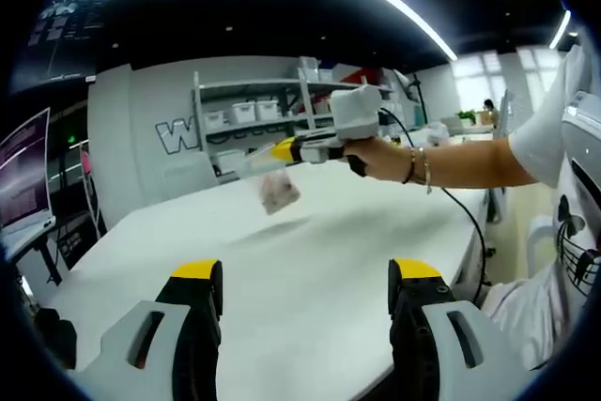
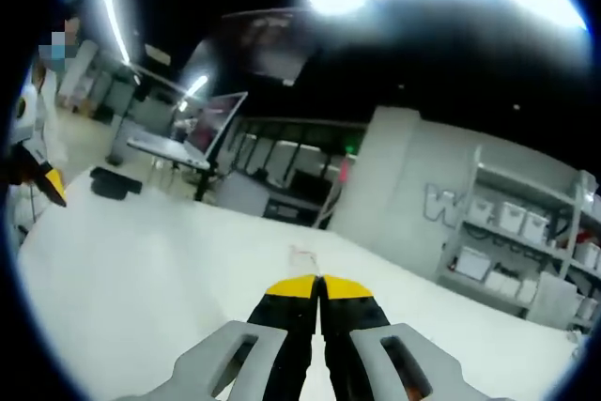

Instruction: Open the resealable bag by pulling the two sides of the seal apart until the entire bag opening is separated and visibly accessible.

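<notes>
Bag status: the small clear resealable plastic bag [image 1: 278, 189] with pinkish contents hangs in the air above the long white table [image 1: 319, 269], clear of its surface. The right gripper [image 1: 279, 150], held in a person's hand [image 1: 377, 156], pinches the bag's top edge between its closed yellow-tipped fingertips [image 2: 319, 288]; the bag dangles below them. The left gripper [image 1: 305, 274] sits nearer the table's near edge, well apart from the bag, jaws spread wide and holding nothing.
</notes>
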Demonstrator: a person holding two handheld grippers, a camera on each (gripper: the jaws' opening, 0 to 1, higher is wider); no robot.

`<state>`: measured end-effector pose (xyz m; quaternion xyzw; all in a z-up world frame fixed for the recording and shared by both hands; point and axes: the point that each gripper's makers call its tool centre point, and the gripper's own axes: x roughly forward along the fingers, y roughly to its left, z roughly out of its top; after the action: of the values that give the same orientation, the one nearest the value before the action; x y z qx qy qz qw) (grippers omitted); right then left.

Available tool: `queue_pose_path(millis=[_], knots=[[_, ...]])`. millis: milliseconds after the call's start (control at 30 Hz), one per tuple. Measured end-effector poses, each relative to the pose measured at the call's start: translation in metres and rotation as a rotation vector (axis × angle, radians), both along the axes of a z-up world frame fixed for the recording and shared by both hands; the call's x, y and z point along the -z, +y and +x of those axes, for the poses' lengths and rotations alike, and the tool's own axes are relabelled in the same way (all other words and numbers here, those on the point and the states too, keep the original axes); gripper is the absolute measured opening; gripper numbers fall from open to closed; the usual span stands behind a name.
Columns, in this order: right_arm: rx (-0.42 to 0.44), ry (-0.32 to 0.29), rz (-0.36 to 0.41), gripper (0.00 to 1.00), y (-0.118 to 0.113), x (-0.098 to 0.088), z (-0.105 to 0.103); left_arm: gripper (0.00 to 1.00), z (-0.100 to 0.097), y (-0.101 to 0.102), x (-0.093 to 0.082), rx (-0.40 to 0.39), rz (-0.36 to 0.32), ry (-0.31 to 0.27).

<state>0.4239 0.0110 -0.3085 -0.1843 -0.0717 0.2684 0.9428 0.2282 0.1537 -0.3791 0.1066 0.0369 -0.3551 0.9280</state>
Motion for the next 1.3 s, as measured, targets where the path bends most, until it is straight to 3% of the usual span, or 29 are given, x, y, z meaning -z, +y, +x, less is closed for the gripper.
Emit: queue_pose_path(millis=[667,1300], knots=[[-0.025,-0.012,0.102,0.00,-0.006,-0.005,-0.048,0.70,-0.001,-0.003,0.003,0.011,0.003,0.005],[-0.055,-0.012,0.154,0.00,-0.005,-0.004,-0.089,0.69,-0.002,-0.006,0.008,0.023,0.001,0.018]])
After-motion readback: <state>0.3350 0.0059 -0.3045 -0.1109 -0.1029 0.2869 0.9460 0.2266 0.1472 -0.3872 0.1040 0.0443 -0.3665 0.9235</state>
